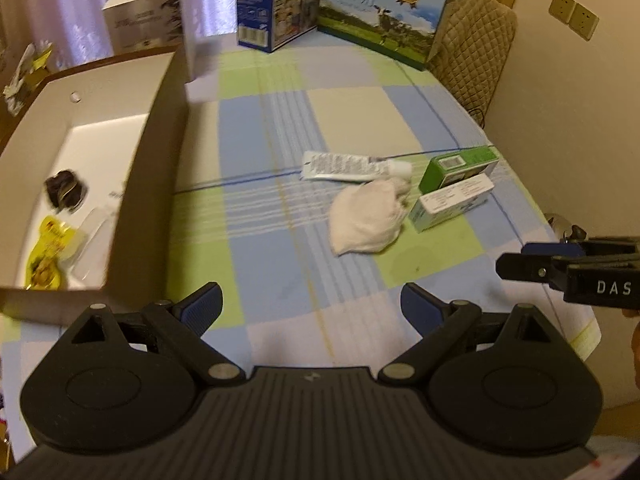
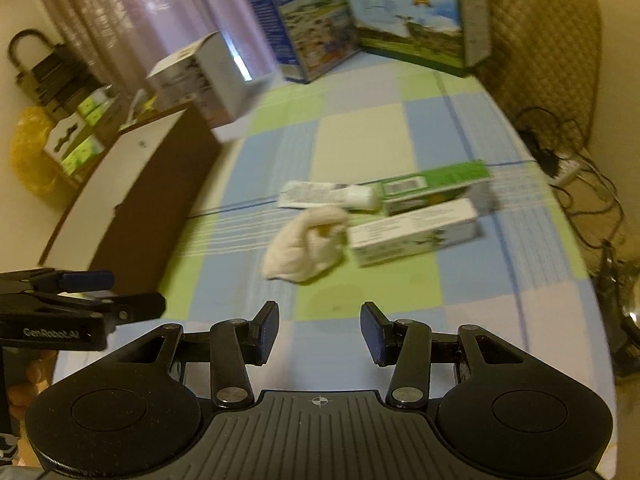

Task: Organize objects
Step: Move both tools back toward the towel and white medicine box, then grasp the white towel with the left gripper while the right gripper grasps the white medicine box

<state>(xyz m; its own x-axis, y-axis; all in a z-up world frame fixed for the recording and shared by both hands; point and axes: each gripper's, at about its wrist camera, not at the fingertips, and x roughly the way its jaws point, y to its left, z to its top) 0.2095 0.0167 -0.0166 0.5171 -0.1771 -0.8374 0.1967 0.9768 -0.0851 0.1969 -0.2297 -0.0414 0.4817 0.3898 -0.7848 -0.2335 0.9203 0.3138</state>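
A white cloth pouch [image 1: 366, 218] [image 2: 306, 246] lies mid-table on the checked cloth. Behind it lies a silver tube [image 1: 344, 166] [image 2: 320, 196] with a white cap. To their right stand a green box [image 1: 460, 168] [image 2: 436, 184] and a white-and-green box [image 1: 454, 202] [image 2: 416, 232]. An open cardboard tray [image 1: 132, 184] [image 2: 132, 184] at the left holds a dark bundle [image 1: 66, 192], a yellow packet [image 1: 46, 260] and a clear item [image 1: 92, 240]. My left gripper [image 1: 312, 308] is open and empty near the front edge. My right gripper [image 2: 320, 336] is open and empty, short of the pouch.
Tall milk cartons [image 1: 380, 12] [image 2: 416, 20] and a blue box [image 1: 276, 0] stand at the table's back. A white-grey box [image 1: 148, 16] [image 2: 208, 76] stands behind the tray. A quilted chair [image 1: 472, 44] is back right. Cables [image 2: 576, 184] lie on the floor at right.
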